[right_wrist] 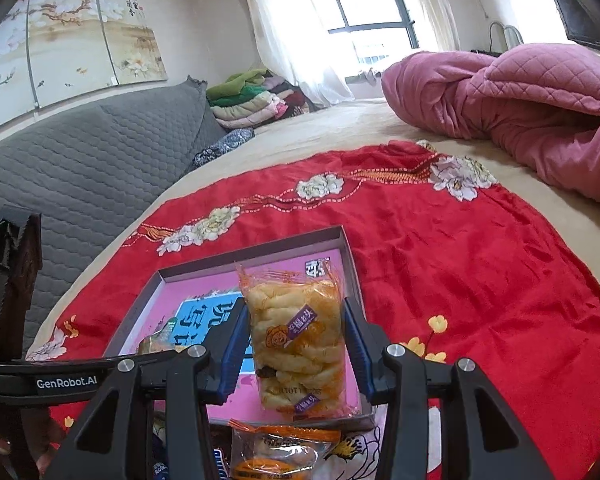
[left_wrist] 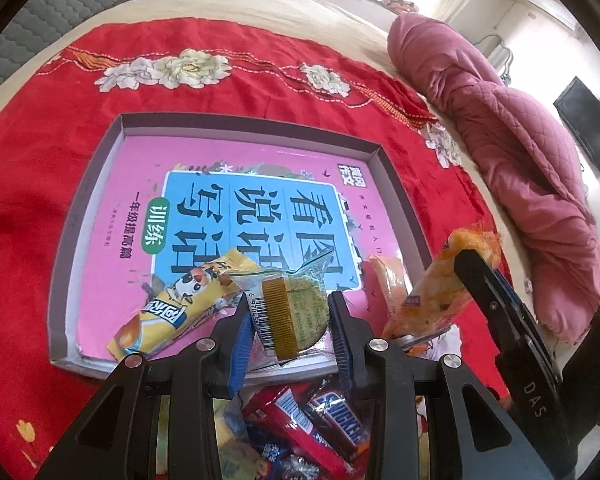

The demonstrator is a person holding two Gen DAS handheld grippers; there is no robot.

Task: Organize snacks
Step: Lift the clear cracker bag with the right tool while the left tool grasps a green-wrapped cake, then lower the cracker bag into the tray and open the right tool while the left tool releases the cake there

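My left gripper (left_wrist: 289, 302) is shut on a clear-wrapped round green biscuit packet (left_wrist: 304, 312), holding it over the near edge of a shallow grey box tray (left_wrist: 244, 122). A pink book lines the tray, and a yellow snack bar (left_wrist: 180, 304) lies on it at the near left. An orange packet (left_wrist: 388, 280) rests at the tray's near right. My right gripper (right_wrist: 295, 306) is shut on an orange-wrapped twisted pastry packet (right_wrist: 296, 336), upright over the tray's (right_wrist: 260, 250) near right corner. In the left wrist view that pastry (left_wrist: 448, 280) hangs right of the tray.
A loose pile of snacks, with a Snickers bar (left_wrist: 340, 424) and red wrappers, lies just below the tray; another orange packet (right_wrist: 280, 452) lies there too. All rest on a red flowered cloth (right_wrist: 460, 260) on a bed. A rolled pink quilt (right_wrist: 520, 104) lies far right.
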